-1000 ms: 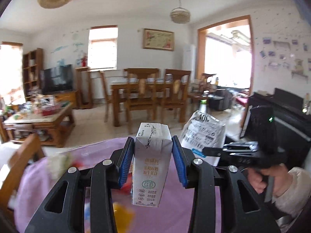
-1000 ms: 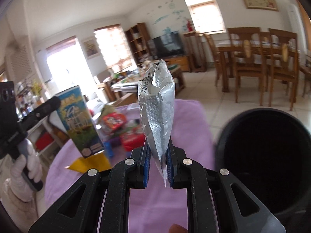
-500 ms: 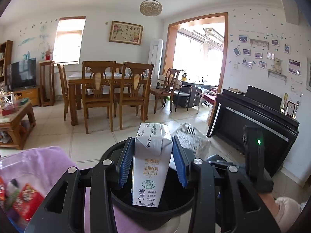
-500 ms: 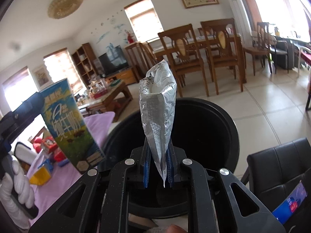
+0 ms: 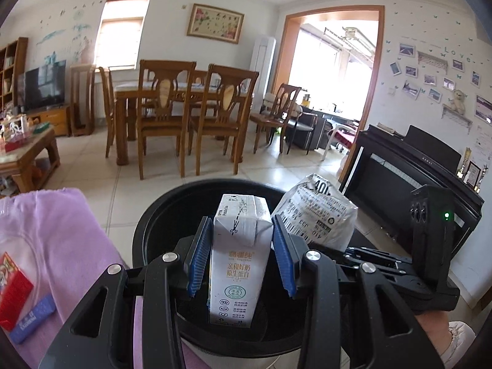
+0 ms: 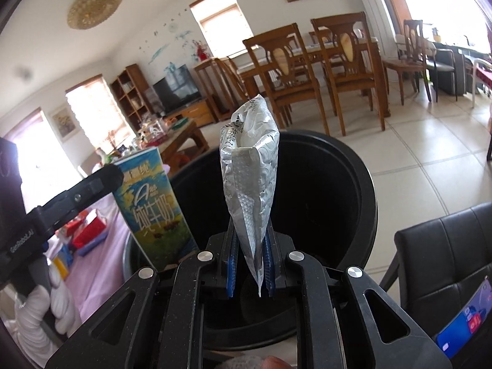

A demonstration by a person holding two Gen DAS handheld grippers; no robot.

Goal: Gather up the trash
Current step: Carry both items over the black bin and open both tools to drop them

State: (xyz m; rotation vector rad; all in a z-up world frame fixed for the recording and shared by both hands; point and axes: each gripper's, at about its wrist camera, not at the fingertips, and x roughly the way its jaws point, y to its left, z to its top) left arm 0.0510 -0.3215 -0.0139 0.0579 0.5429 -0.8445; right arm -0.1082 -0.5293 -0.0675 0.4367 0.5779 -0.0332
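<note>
Because both pieces hang above the black bin (image 5: 160,215), your left hand-held gripper (image 5: 242,258) pinches the milk carton (image 5: 236,264) upright, your right hand-held gripper (image 6: 249,264) clamps the foil bag (image 6: 250,184), ready to drop.

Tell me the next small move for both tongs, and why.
Probably open both tongs. The left tongs hold the milk carton and the right tongs the foil bag, both already above the black bin's open mouth.
</note>
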